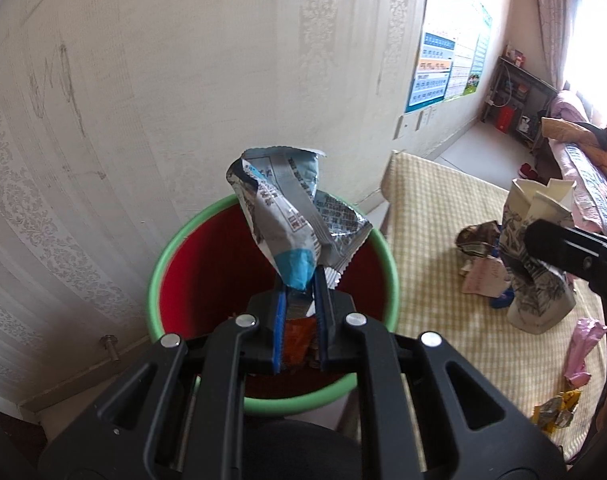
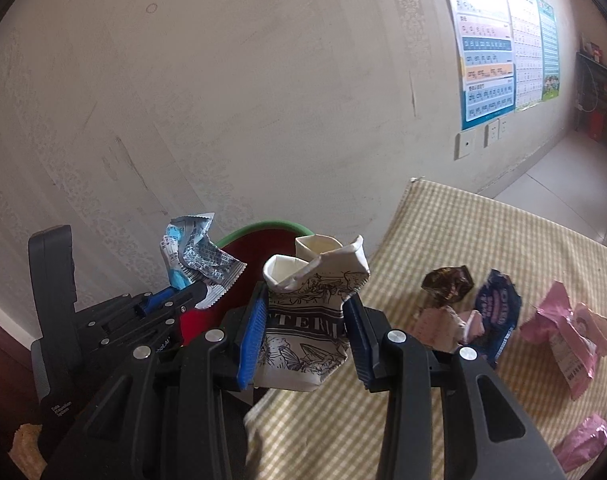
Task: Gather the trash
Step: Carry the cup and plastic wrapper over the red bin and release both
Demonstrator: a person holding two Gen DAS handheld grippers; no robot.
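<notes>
Left wrist view: my left tongs point(image 1: 301, 280) pinch the crumpled silver-and-blue foil wrapper point(image 1: 291, 216) above the red, green-rimmed plastic bin point(image 1: 159, 272), presumably for dropping. My right tongs point(image 2: 305, 312) clamp a crushed printed paper cup point(image 2: 307, 320) over the checked desk point(image 2: 483, 232) edge. The bin's contents are mostly hidden.

There were two tools, one red bin point(image 1: 207, 264), one silver-blue wrapper point(image 1: 291, 216), one crushed paper cup point(image 2: 307, 312), two pink wrappers, one brown wrapper point(image 2: 447, 282), one dark blue wrapper point(image 2: 497, 312) and one pale pink paper point(image 2: 443, 326).
</notes>
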